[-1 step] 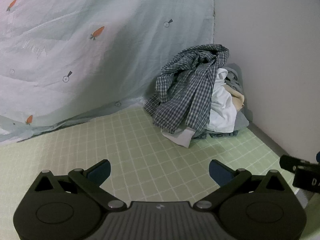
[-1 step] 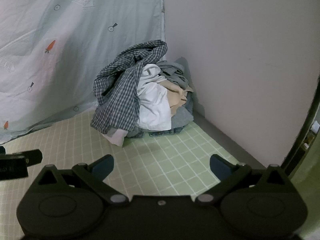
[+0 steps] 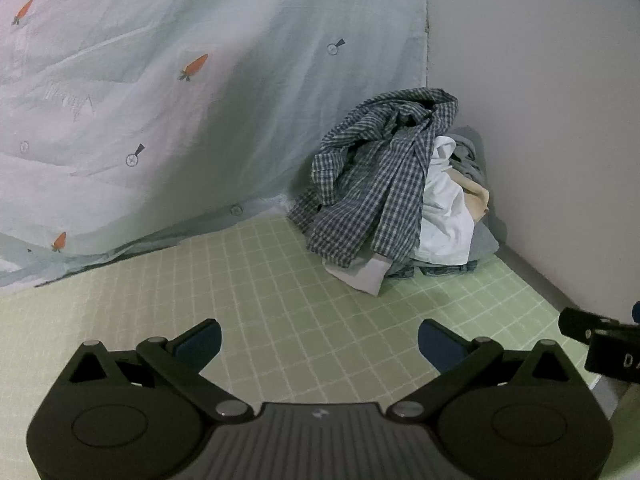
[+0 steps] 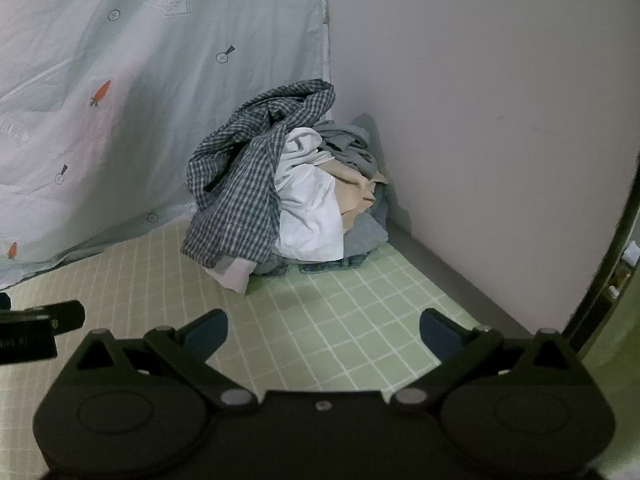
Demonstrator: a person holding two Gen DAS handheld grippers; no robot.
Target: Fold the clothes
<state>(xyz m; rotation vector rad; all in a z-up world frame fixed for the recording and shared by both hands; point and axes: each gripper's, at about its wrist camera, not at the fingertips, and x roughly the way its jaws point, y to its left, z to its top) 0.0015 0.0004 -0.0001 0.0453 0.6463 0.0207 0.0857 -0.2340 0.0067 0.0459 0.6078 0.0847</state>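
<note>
Clothes pile (image 3: 394, 196) heaped unfolded in far corner, checked shirt (image 4: 244, 196) draped on top, white garment (image 4: 310, 216) beside it. Left gripper (image 3: 320, 344) and right gripper (image 4: 324, 334) spread wide, gripping nothing, well short of pile. Judged: reach-in stage (folded stack nowhere in view). Green grid mat (image 3: 256, 300) underneath; carrot-print sheet (image 3: 160, 100) left, plain wall (image 4: 480, 100) right.

Ahead and below: green mat (image 3: 280, 300) with white grid lines, flat, extending forward to the corner. Ahead and left: pale sheet (image 3: 160, 100) hung as backdrop, printed with orange carrots (image 3: 195, 66) and small outline motifs, lower edge resting on the mat. Ahead and right: plain white wall (image 4: 480, 120), meeting the sheet at the corner. Along the wall base: grey ledge (image 4: 452, 268).
</note>
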